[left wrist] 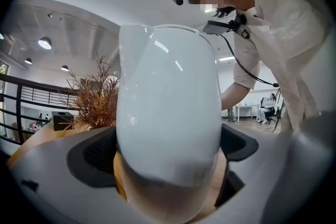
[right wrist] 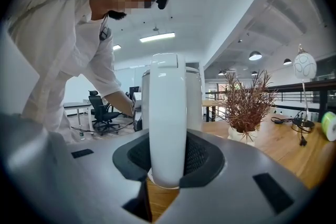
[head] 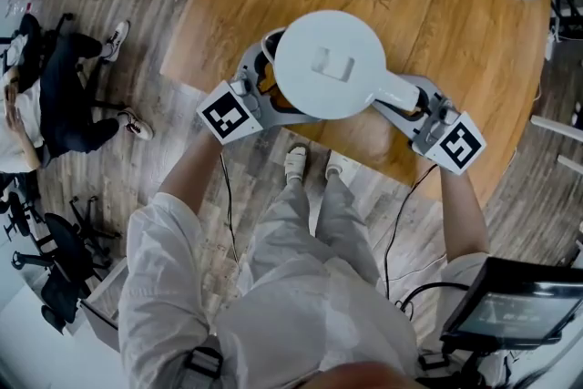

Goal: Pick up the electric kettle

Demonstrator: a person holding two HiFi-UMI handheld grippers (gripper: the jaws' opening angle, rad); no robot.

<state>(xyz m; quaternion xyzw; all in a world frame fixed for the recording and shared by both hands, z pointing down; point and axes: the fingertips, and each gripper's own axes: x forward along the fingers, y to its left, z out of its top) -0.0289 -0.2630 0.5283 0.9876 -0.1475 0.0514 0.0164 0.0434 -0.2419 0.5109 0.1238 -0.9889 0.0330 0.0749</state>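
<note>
At left, left tongs (head: 260, 79) spread wide, pressed on rounded body of white electric kettle (head: 330, 64). Kettle upright at centre, over near edge of wooden tabletop (head: 455, 23); contact with wood unclear. At right, right tongs (head: 421, 105) clamped narrow on kettle handle (head: 401, 93).

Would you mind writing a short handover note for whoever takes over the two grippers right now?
The left gripper is shut on the body of the electric kettle.
The right gripper is shut on the kettle's handle.
The kettle stands upright, lid on, at the near edge of the round wooden table.
Done: both grips are set.
To do: lift it. Whether its base has left the table cannot be told.
</note>
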